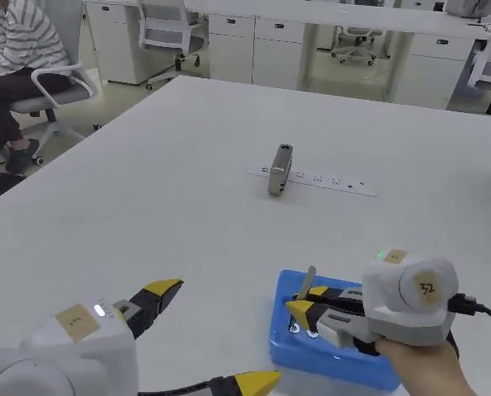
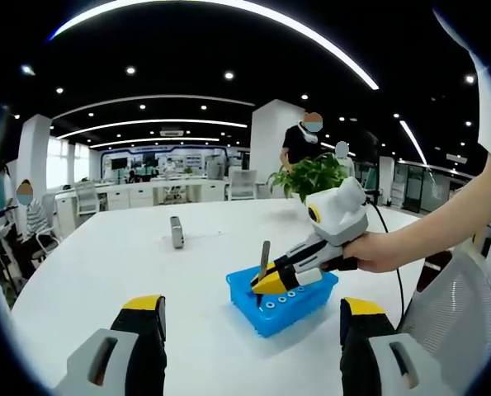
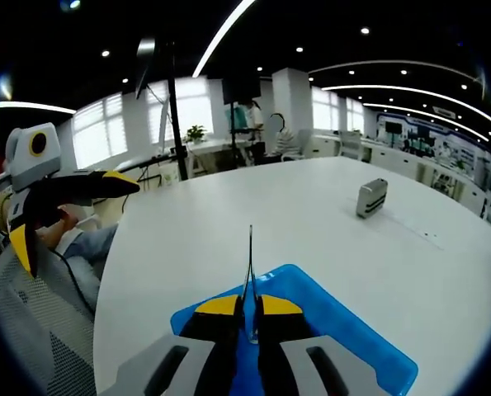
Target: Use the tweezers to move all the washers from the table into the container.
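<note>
The tweezers [image 1: 308, 281] are being held clamped in the right tongs [image 1: 304, 300], roughly upright, with the lower end reaching down into the blue container [image 1: 344, 361]. The container is sitting on the white bench [image 1: 171, 214]. The left tongs [image 1: 222, 333] are being held wide apart beside it, gripping nothing. Small washers [image 2: 282, 298] are lying inside the container. They are judged light, thin, hard and slippery. Each is probably best pinched gently across its ring, one tip through the hole.
</note>
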`<state>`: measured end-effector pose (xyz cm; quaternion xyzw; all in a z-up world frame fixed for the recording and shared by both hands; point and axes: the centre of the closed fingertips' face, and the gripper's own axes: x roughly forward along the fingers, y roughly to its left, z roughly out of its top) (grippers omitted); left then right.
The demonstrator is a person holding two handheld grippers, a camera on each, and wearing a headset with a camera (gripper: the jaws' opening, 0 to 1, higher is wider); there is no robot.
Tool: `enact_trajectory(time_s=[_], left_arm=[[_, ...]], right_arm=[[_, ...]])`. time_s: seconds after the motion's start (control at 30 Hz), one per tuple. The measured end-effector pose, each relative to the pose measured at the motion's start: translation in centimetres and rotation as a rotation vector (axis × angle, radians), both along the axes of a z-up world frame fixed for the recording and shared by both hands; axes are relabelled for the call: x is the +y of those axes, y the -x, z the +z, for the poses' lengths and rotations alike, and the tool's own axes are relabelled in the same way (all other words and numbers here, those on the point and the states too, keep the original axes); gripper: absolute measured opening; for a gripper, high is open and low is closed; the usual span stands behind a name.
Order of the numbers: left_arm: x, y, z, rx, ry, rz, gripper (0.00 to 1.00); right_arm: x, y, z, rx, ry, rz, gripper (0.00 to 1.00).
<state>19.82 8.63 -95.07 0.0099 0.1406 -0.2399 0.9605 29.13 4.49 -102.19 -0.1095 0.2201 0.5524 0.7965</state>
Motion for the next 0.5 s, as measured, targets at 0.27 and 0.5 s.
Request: enact_trajectory(time_s=[0.27,0.5], left_arm=[[-0.3,0.1,-0.2,0.008,-0.011,-0.013,0.89],[-0.5,0.2,-0.4,0.027,0.003,-0.028,0.88]], right_arm=[[-0.3,0.3,1.2,-0.02,-0.021,0.005,0.04],[-0.8,0.5,2.6,-0.039,-0.041,-0.001,0.04]])
